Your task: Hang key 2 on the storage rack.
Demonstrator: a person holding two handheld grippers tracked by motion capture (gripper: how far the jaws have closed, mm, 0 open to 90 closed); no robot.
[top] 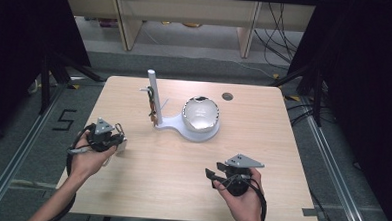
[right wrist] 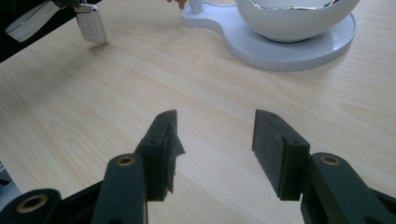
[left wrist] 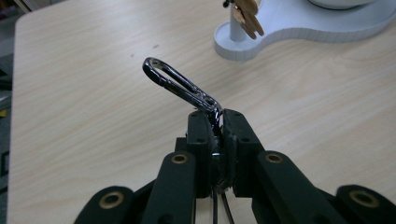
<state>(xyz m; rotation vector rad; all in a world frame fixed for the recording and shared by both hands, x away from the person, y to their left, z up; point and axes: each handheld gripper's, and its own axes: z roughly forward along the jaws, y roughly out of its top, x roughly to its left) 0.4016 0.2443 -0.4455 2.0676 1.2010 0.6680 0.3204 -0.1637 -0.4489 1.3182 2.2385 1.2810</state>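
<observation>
A light wooden table [top: 181, 180] stands in the room, and a white stand [top: 191, 126] sits near its far middle. The stand has a flat base, a tall thin post [top: 152, 91] on one end and a shiny round bowl [top: 201, 113] on the other. Some small tan things [top: 154, 113] hang by the post, too small to tell what they are.

Down and to the left of the stand, near the table's left edge, a hand holds the left gripper [left wrist: 212, 135]. Its jaws are squeezed tight on a shiny metal clip [left wrist: 180, 86]. The clip sticks up and out past the jaws, pointing toward the stand. A silver key fob [right wrist: 91, 25] hangs below this gripper, just over the wood.

Down and to the right of the stand, close to the table's near edge, the other hand holds the right gripper [right wrist: 215, 133]. Its jaws are wide apart with nothing between them.

Bare wood lies between both grippers and the stand. A small dark round hole [top: 227, 96] is just past the bowl, near the far edge.
</observation>
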